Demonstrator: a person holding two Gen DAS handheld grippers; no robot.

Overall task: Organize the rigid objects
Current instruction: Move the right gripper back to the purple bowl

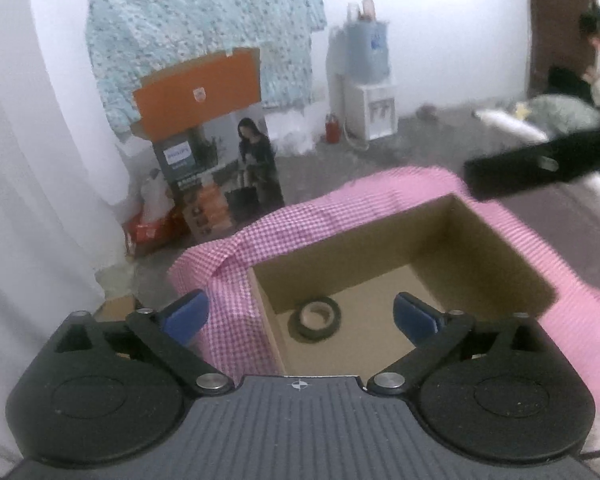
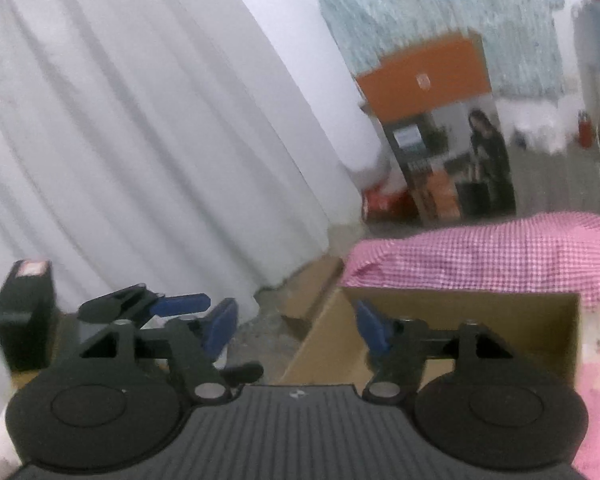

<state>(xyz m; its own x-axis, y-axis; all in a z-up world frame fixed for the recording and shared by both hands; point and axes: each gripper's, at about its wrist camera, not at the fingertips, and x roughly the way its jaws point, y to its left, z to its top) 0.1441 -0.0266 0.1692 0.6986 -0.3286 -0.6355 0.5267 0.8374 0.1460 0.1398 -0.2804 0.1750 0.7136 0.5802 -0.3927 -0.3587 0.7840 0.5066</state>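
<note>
Tape roll (image 1: 315, 317) is what I am tidying away, and it lies flat on the floor of the cardboard box (image 1: 496, 248), toward the box's near-left corner, touching nothing else that I can see. Starting at my left: the left gripper (image 1: 300, 312) hangs above the box, angled down into it, with its blue pads (image 1: 186, 312) spread wide — the roll shows in the gap between them, but well below, so nothing is clamped and the claw is empty. The box itself sits on a pink checked cloth (image 1: 308, 220) that bunches up around its far and side walls.

Moving across to my right hand, the right gripper (image 2: 294, 324) points over the box's left corner and out toward the white curtain (image 2: 140, 120). Its jaws stand parted, though less widely than the left pair, and I see only floor and box edge between them — no object held. In that view the left claw appears again at the left edge, likewise spread.

My reading is that a drop into the box is finished and both hands are free, so I am between items. The next move calls for finding another rigid thing to collect; none is clearly within either view apart from a black block (image 2: 22, 316) at the far left, which I cannot identify. I would need to swing away from the box to look.
</note>
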